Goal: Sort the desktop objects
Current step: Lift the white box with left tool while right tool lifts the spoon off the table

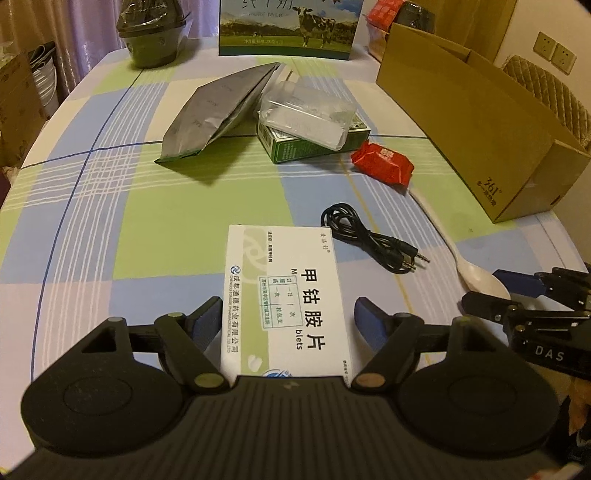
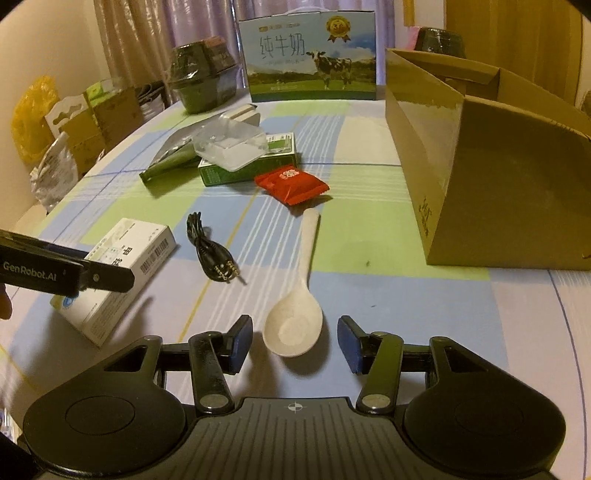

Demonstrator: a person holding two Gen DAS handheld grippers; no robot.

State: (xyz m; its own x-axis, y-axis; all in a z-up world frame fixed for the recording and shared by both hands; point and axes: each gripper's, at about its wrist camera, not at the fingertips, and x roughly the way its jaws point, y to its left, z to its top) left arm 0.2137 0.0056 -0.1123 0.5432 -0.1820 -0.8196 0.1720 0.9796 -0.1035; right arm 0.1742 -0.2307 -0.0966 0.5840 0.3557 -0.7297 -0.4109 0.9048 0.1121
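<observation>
Spoon (image 2: 293, 325) between spread right jaws; box (image 1: 284, 302) between spread left jaws, seemingly untouched.

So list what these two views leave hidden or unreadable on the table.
- Inside of the cardboard box: both views show only its outer walls.
- Near end of the white medicine box: the left gripper body covers it in the left view.
- Top of the milk carton: cut off by the left view's upper edge.
- Face of the green box: mostly under the clear plastic tray.
- Small print on the red packet: too small in either view.
</observation>
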